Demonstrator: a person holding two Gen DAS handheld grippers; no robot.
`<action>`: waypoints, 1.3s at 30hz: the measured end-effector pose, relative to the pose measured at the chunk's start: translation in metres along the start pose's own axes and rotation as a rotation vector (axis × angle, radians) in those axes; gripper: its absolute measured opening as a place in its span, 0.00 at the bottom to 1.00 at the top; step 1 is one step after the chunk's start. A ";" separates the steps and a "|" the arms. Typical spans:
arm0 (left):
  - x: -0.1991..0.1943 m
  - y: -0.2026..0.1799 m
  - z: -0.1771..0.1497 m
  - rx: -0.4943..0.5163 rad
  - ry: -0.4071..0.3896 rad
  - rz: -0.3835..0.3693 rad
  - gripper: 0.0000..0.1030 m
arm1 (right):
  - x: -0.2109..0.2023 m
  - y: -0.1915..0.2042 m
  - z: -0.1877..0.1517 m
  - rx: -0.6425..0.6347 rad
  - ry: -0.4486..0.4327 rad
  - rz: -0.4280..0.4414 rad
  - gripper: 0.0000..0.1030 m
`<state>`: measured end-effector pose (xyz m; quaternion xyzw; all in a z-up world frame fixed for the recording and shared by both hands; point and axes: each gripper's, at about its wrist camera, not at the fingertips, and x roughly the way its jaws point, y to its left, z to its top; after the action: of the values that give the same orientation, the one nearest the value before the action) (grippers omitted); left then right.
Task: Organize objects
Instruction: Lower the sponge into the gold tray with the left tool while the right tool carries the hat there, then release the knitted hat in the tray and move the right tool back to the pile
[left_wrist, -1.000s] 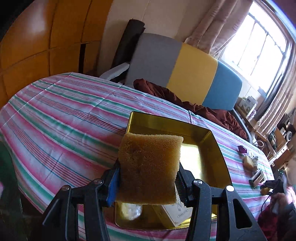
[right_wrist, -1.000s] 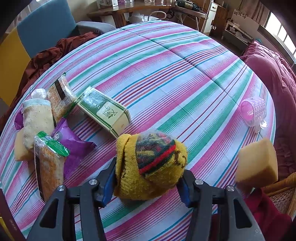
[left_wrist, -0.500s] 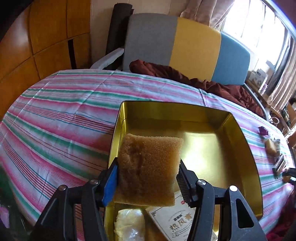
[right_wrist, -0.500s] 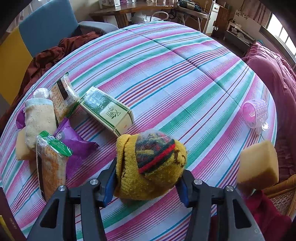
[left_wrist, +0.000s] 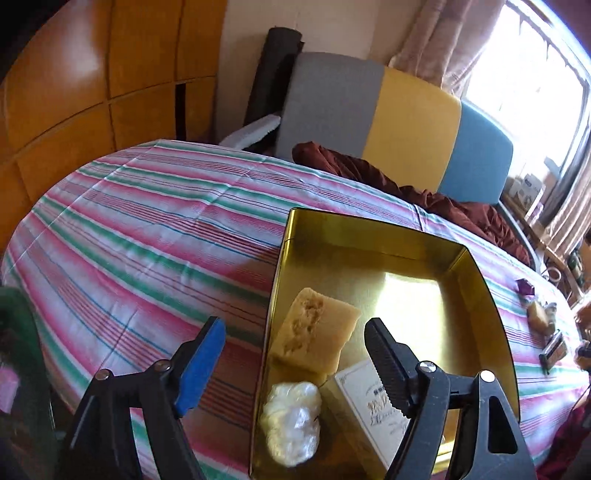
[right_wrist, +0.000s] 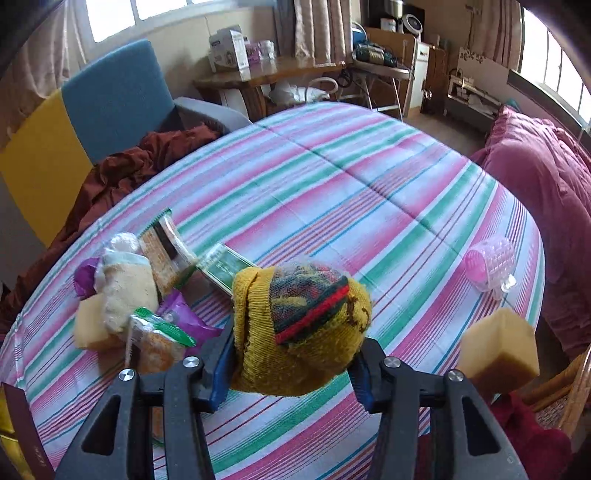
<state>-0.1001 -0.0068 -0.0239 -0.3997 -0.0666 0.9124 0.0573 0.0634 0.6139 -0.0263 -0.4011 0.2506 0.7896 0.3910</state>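
In the left wrist view my left gripper (left_wrist: 295, 341) is open and empty above the near left corner of a gold metal tray (left_wrist: 369, 236). A yellow sponge (left_wrist: 314, 334) lies tilted inside the tray, beside a clear plastic bundle (left_wrist: 290, 421) and a white carton (left_wrist: 369, 402). In the right wrist view my right gripper (right_wrist: 291, 365) is shut on a yellow knitted hat (right_wrist: 299, 328) with red and green bands, held above the striped tablecloth (right_wrist: 332, 192).
On the cloth to the left lie snack packets (right_wrist: 162, 336), a green-and-white box (right_wrist: 225, 269), a purple bag (right_wrist: 184, 317) and a sponge (right_wrist: 88, 325). A pink plastic cup (right_wrist: 491, 266) and another sponge block (right_wrist: 498, 347) sit at the right edge. A sofa (left_wrist: 388, 122) stands behind the table.
My left gripper opened and let the sponge go; it now lies in the tray. My right gripper lifted and tilted up a little with the hat still held.
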 end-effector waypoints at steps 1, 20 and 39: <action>-0.005 0.003 -0.003 -0.005 -0.005 -0.002 0.76 | -0.024 -0.041 -0.009 -0.023 -0.027 0.012 0.51; -0.049 0.014 -0.021 -0.033 -0.069 -0.024 0.77 | -0.127 0.272 -0.155 -0.881 -0.023 0.712 0.51; -0.055 0.008 -0.025 -0.015 -0.068 -0.032 0.79 | -0.088 0.332 -0.245 -1.004 0.241 0.814 0.79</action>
<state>-0.0450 -0.0219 -0.0022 -0.3676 -0.0819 0.9240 0.0664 -0.0688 0.2144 -0.0615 -0.4936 0.0254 0.8450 -0.2041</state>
